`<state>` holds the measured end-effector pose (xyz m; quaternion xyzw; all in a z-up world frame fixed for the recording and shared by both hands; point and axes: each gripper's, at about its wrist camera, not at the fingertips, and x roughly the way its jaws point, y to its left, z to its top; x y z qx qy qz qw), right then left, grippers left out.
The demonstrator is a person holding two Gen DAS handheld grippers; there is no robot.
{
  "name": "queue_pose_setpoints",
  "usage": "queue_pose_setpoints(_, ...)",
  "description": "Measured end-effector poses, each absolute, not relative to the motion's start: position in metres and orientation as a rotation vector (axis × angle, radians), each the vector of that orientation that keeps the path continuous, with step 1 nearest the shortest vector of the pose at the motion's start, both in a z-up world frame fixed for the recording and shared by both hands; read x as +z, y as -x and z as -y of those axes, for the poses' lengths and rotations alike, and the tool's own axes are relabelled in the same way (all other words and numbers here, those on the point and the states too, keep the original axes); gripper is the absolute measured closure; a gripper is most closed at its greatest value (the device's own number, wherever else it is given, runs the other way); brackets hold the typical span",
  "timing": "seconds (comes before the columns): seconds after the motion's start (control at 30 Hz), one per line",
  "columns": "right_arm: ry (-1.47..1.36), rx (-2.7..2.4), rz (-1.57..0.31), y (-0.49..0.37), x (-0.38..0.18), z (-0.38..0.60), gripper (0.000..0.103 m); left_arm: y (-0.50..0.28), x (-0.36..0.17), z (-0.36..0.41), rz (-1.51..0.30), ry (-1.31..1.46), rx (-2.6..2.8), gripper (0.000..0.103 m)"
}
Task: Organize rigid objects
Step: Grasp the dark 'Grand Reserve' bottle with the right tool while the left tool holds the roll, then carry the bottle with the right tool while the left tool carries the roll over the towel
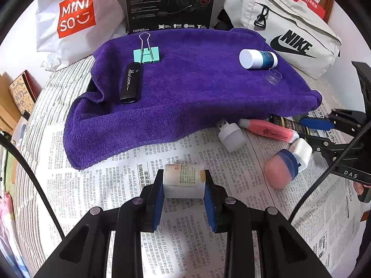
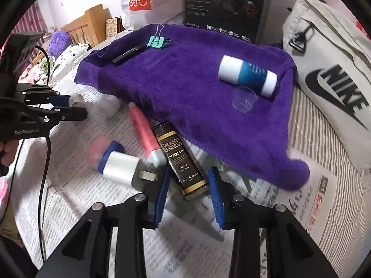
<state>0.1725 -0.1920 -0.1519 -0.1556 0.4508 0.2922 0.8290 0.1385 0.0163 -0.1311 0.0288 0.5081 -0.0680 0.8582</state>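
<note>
My left hand-held gripper (image 1: 183, 183) pinches the light, stiff white bottle (image 1: 184, 180) across its sides; my right hand-held gripper (image 2: 189, 185) is spread around the slippery Grand Reserve box (image 2: 179, 159).

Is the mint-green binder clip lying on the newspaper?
No, the mint-green binder clip rests on the purple towel, beside the black tube.

Bright, even daylight fills both fisheye views, with soft shadows. Edges bend strongly and darken to black corners. In the right wrist view the pink-capped plug (image 2: 109, 157) smears with motion blur.
</note>
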Motion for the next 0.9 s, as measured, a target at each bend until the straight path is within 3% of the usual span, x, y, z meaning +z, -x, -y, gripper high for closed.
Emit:
queue_pose_setpoints(0.53,0.303,0.608,-1.022,-0.135,-0.151,0.227,0.079,-0.139,-0.131,-0.015,-1.068,-0.066,-0.14,0.074)
queue_pose_setpoints(0.6,0.301,0.599,-1.027,-0.134,-0.152,0.227,0.078,-0.138,-0.131,-0.015,-1.068,-0.063,-0.139,0.074)
queue_pose_setpoints(0.7,0.296,0.584,-1.026,-0.139,-0.152,0.225,0.063,-0.138,-0.131,-0.014,-1.07,-0.062,-0.138,0.074)
queue_pose_setpoints(0.87,0.297,0.564,-0.992,-0.154,-0.154,0.215,0.063,-0.138,-0.131,-0.014,-1.075,-0.07,-0.139,0.074)
queue_pose_setpoints(0.9,0.293,0.562,-0.987,-0.155,-0.154,0.214,0.066,-0.138,-0.131,-0.014,-1.074,-0.067,-0.137,0.074)
